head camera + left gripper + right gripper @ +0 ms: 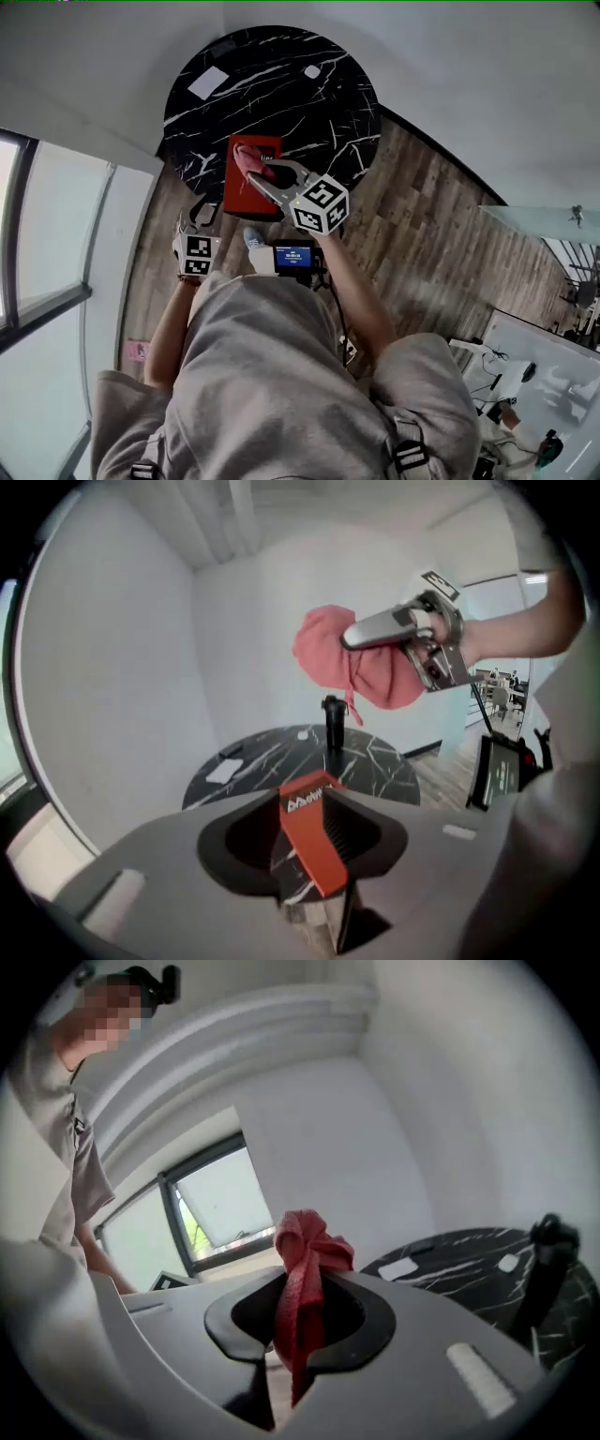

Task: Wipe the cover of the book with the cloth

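Cloth (305,1251) sits bunched in the right gripper's (300,1326) closed jaws, up above the book (309,817). The left gripper (206,216) clamps the book edgewise at the table's (281,75) near edge, its long axis pointing away.

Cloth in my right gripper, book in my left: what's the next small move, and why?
Probably lower the cloth onto the cover of the book. The right gripper is clamped on it, the left gripper on the book, both off the table, and the cloth hangs above the book, not touching.
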`<act>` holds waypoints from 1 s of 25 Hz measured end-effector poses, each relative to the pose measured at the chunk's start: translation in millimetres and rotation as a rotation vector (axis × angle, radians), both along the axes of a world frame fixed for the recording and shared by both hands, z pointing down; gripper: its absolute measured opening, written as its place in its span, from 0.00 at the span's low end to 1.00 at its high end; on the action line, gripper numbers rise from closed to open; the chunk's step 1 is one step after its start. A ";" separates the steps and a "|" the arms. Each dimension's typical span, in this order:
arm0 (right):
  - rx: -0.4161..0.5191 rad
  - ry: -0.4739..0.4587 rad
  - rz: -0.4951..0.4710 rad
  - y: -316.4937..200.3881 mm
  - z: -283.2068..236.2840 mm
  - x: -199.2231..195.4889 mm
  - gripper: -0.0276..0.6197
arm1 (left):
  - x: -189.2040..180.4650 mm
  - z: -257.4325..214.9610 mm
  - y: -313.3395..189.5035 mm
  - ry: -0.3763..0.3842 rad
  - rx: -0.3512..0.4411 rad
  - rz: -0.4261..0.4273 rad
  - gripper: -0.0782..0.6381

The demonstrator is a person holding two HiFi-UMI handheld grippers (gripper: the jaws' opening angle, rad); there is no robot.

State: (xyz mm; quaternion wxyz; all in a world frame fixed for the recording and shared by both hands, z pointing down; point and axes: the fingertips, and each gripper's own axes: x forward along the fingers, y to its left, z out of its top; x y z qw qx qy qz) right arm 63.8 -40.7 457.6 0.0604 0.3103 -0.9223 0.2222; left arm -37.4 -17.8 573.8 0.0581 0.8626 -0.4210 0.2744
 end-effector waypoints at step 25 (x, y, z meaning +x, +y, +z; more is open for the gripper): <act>0.519 0.254 0.691 384.5 -136.6 -96.0 0.17 | -87.6 -225.9 292.4 0.362 0.473 0.219 0.13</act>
